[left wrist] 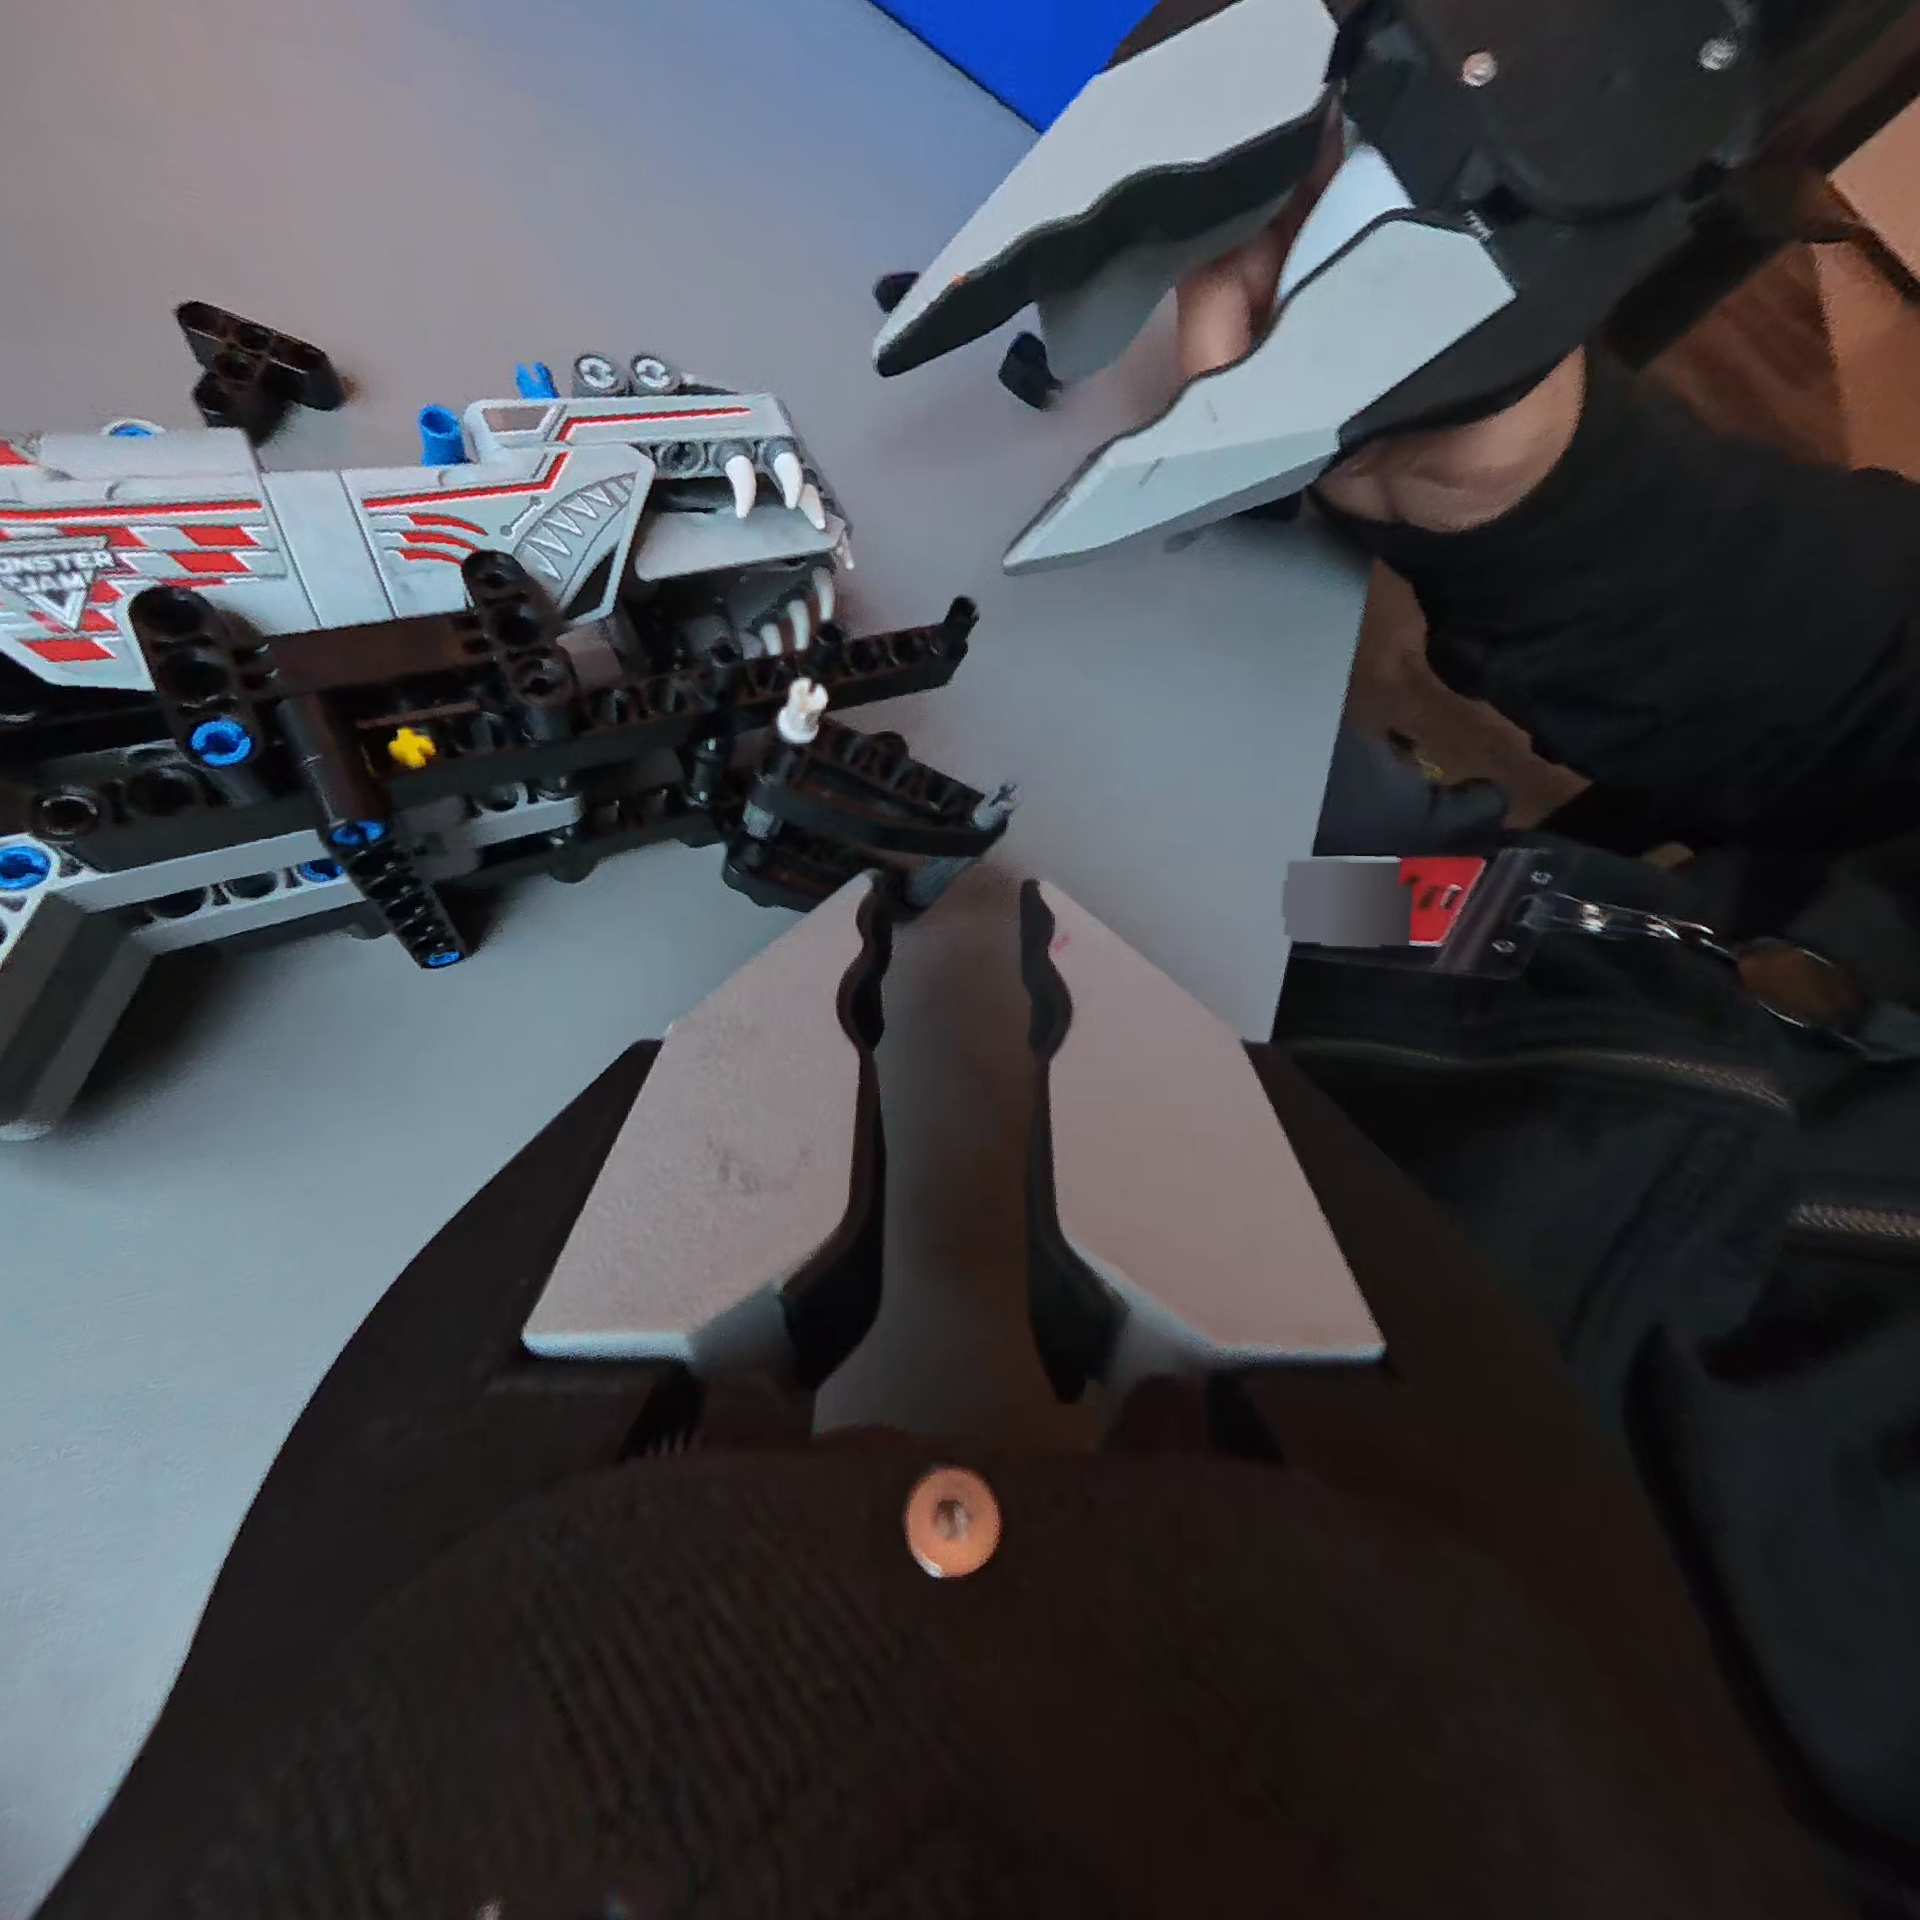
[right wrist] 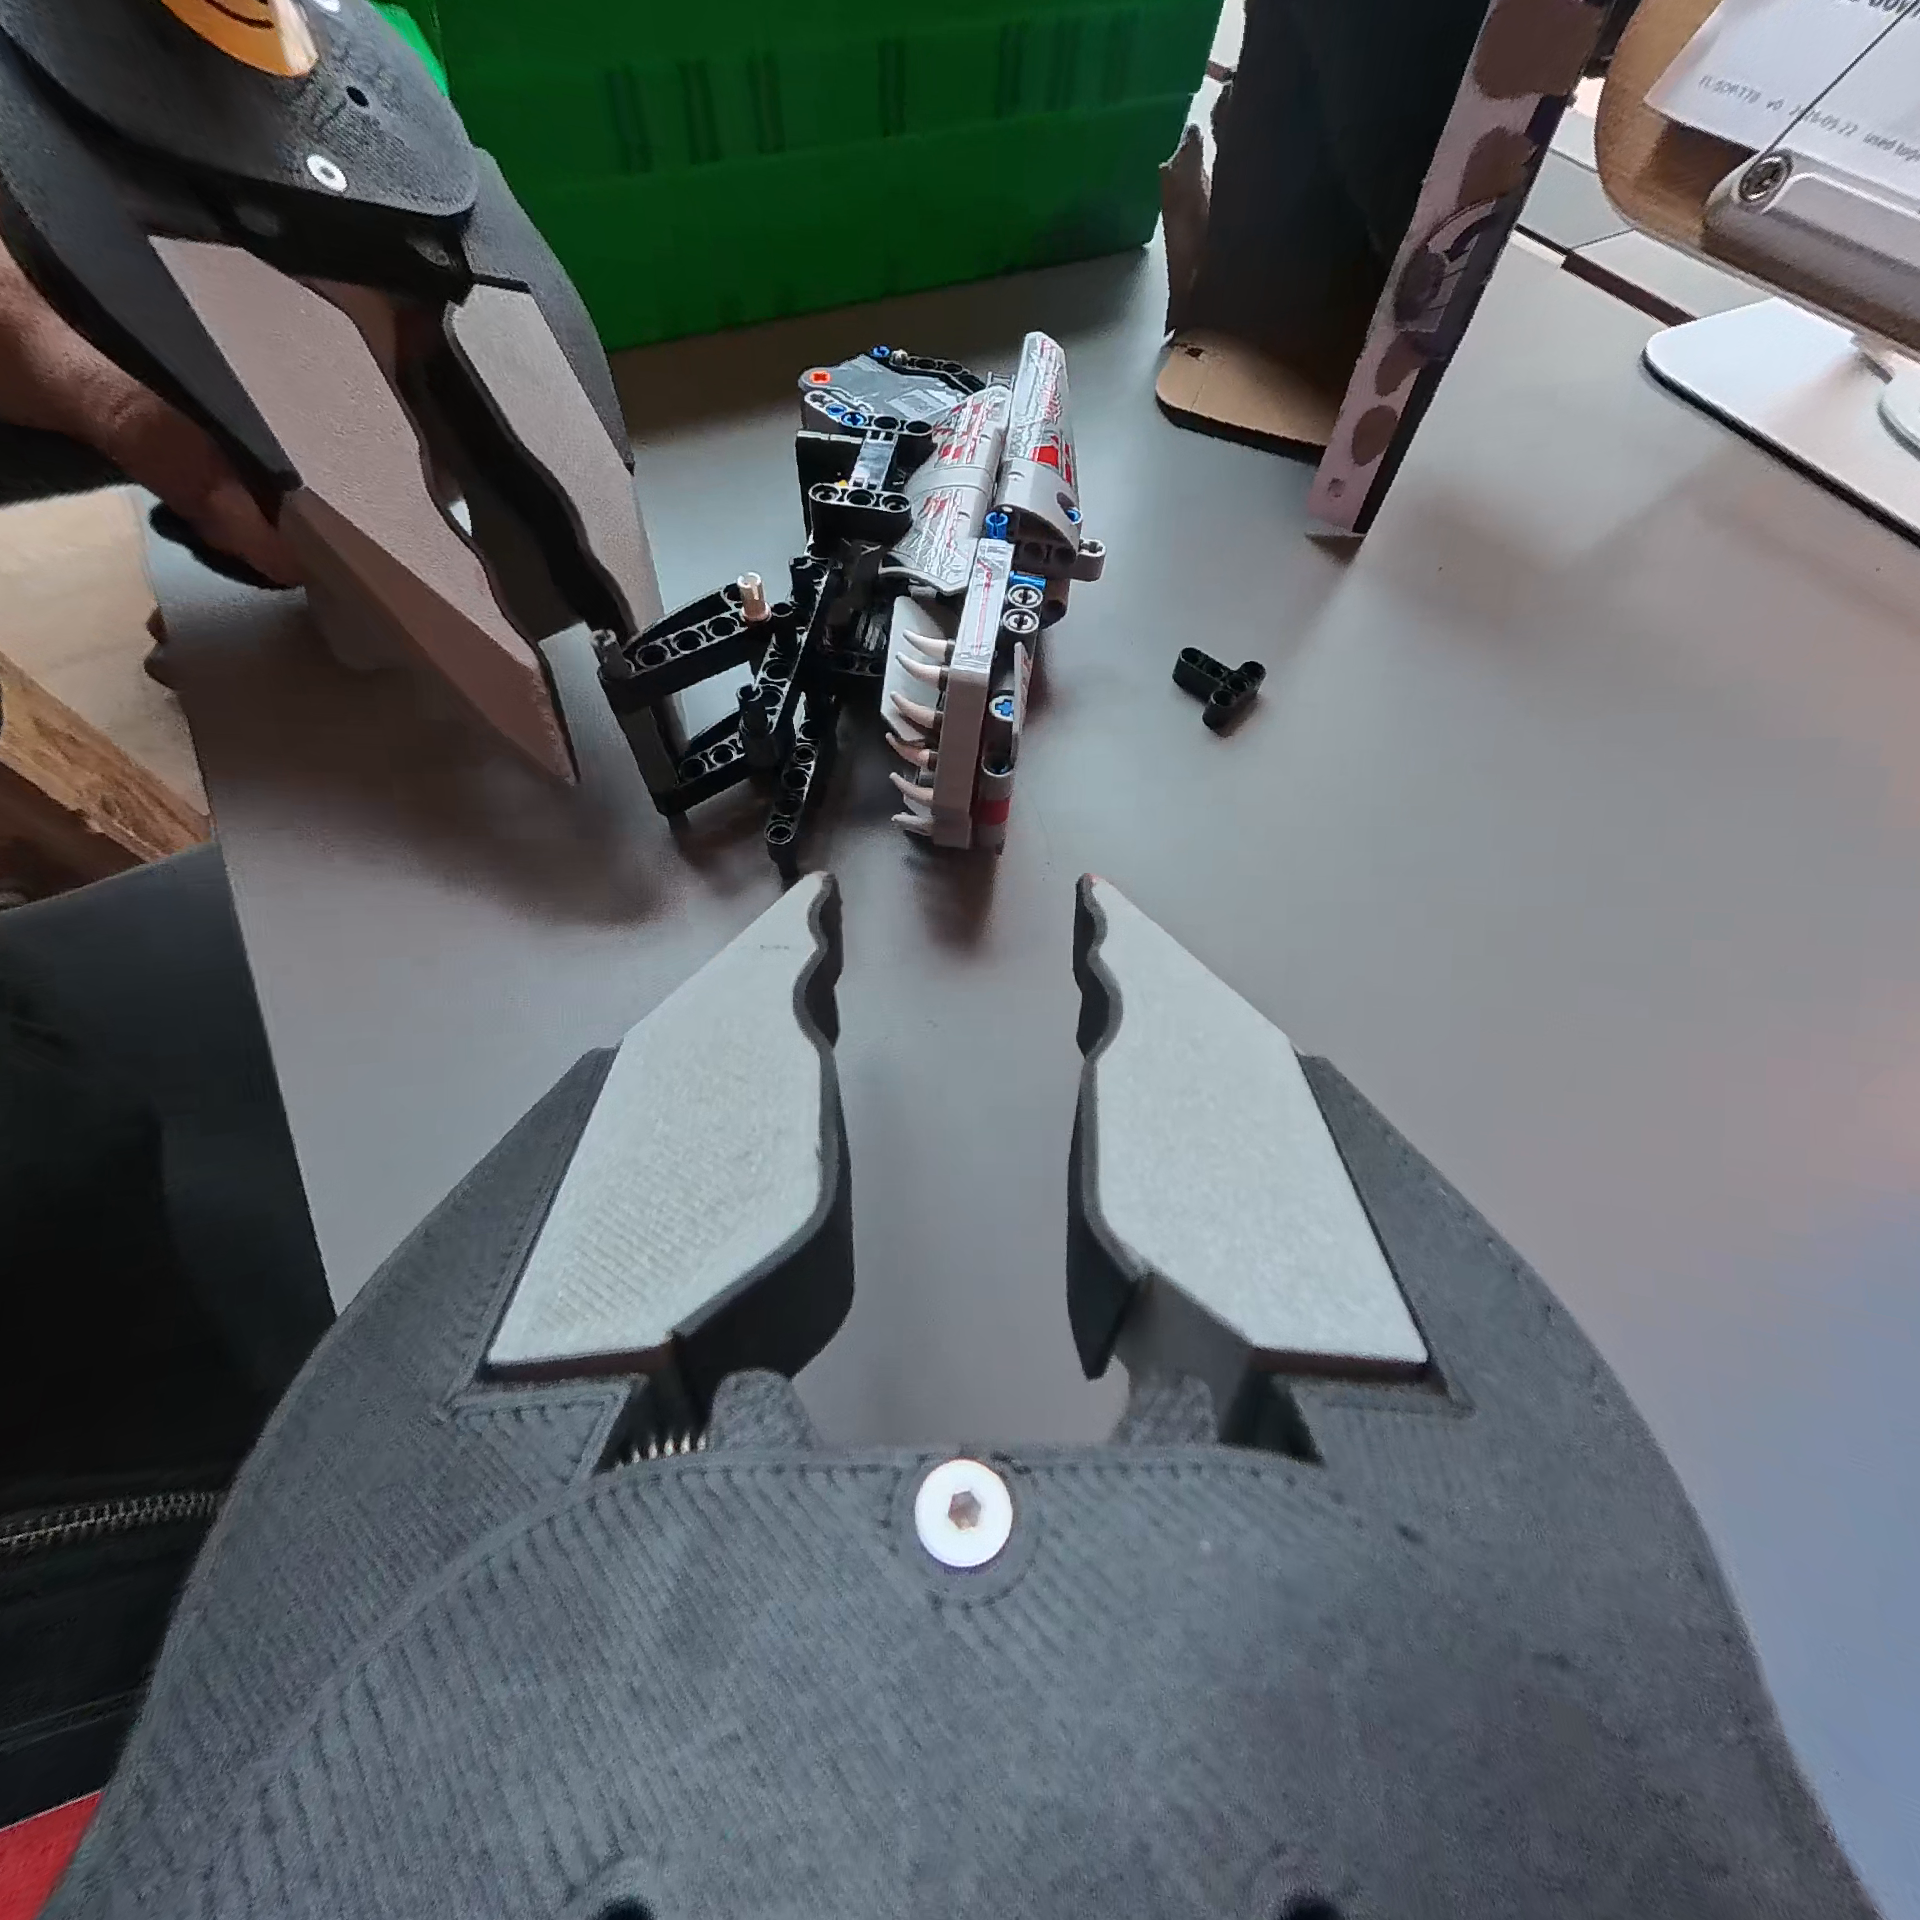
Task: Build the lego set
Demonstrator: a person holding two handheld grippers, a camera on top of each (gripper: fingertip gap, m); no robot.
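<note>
The Lego model (left wrist: 416, 540) lies on its side on the grey table: grey shark-like body with red stripes and white teeth on a black beam chassis. It also shows in the right wrist view (right wrist: 956, 540). A black beam frame (left wrist: 883, 800) with a pale pin (left wrist: 802, 712) sticks out of its front end. My left gripper (left wrist: 956, 904) is open, its left fingertip right at the frame's end bar, nothing between the fingers. It shows at the frame in the right wrist view (right wrist: 594, 698). My right gripper (right wrist: 954, 894) is open and empty, just short of the model's toothed front.
A loose black T-shaped piece (right wrist: 1221, 681) lies right of the model. A green crate (right wrist: 831, 156), a torn cardboard box (right wrist: 1299, 260) and a monitor stand (right wrist: 1787, 384) stand behind. The table edge (left wrist: 1340, 727) and a black bag (left wrist: 1558, 1143) are close by. The left gripper's tips are roughly 8 centimeters from the right gripper's. The loose black T-shaped piece (right wrist: 1221, 681) sits 11 centimeters or so from the ends of my right fingers.
</note>
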